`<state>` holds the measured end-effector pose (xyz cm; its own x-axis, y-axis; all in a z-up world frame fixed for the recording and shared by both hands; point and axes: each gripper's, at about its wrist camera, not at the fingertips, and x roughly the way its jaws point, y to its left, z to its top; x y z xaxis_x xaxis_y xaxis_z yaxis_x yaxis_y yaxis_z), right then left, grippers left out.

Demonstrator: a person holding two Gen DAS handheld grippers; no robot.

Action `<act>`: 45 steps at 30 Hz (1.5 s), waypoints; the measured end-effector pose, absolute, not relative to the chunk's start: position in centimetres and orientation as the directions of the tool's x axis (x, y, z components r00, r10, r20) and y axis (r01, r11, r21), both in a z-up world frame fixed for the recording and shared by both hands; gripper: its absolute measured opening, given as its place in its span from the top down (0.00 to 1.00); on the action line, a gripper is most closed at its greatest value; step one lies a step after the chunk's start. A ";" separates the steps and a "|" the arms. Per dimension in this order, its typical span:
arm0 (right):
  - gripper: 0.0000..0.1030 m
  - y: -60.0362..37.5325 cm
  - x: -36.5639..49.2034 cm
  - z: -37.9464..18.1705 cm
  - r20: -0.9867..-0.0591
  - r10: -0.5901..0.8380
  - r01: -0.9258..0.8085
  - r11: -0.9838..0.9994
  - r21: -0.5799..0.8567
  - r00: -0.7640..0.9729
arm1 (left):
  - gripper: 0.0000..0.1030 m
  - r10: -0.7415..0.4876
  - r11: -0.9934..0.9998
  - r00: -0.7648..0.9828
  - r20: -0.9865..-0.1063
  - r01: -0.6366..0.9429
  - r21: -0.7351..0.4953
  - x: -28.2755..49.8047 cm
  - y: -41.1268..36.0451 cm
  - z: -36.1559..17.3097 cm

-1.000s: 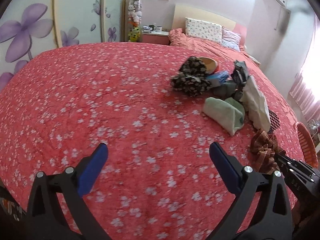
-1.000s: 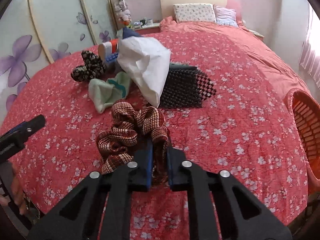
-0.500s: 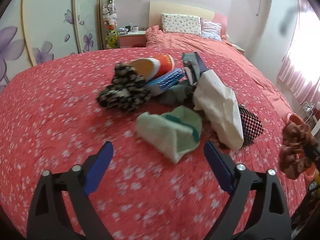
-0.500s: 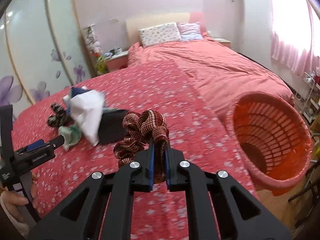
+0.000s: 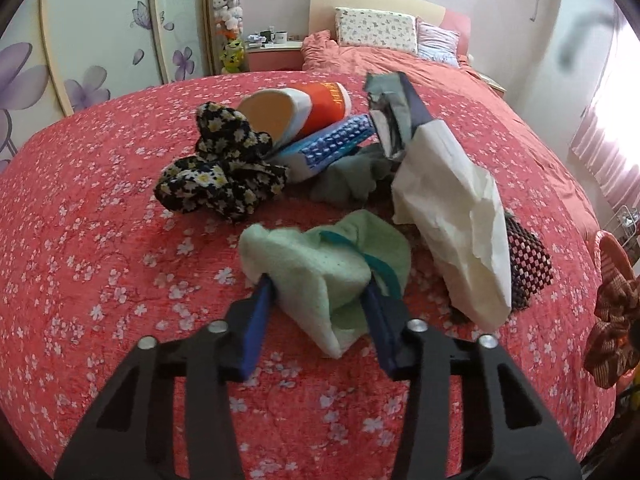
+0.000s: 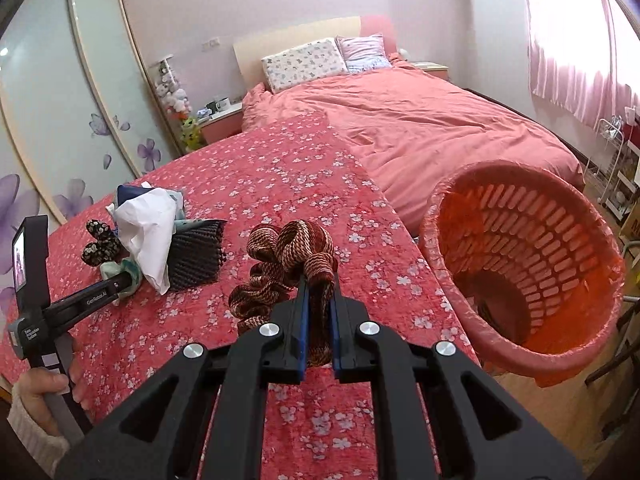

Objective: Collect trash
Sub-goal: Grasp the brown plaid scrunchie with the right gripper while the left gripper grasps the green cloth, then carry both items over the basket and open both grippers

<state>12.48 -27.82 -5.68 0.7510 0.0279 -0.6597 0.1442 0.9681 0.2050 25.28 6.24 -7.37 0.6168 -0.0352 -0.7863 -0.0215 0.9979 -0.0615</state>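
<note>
Pale green cloth (image 5: 320, 268), floral red bedspread (image 5: 100, 280)

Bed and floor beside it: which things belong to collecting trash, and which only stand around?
Job: green cloth between the left gripper fingers; brown scrunchie in the right gripper; orange basket; white paper bag.
Around: pillows, plush toys.

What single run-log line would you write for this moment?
left gripper: closing around green cloth | right gripper: shut on brown scrunchie | orange basket: beside bed
</note>
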 end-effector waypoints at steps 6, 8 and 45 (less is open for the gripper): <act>0.91 -28.2 12.2 -5.4 -0.656 0.025 0.151 0.966 0.210 0.755 | 0.87 -0.074 0.994 0.630 -0.773 -0.013 -0.106 24.5 7.9 -7.0; 0.91 -28.4 12.0 -5.3 -0.653 0.024 0.153 0.965 0.213 0.757 | 0.89 -0.091 0.992 0.637 -0.765 -0.007 -0.123 24.1 8.3 -6.7; 0.91 -33.8 6.1 0.7 -0.457 -0.103 0.243 0.935 0.257 0.883 | 0.90 -0.444 0.893 0.710 -0.546 0.397 -0.211 15.7 -3.8 6.7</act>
<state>6.13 -33.80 0.72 0.8834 -0.1034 -0.4570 0.2426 0.9354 0.2573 15.70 -3.77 6.67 0.7099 -0.4442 -0.5465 0.3965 0.8934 -0.2111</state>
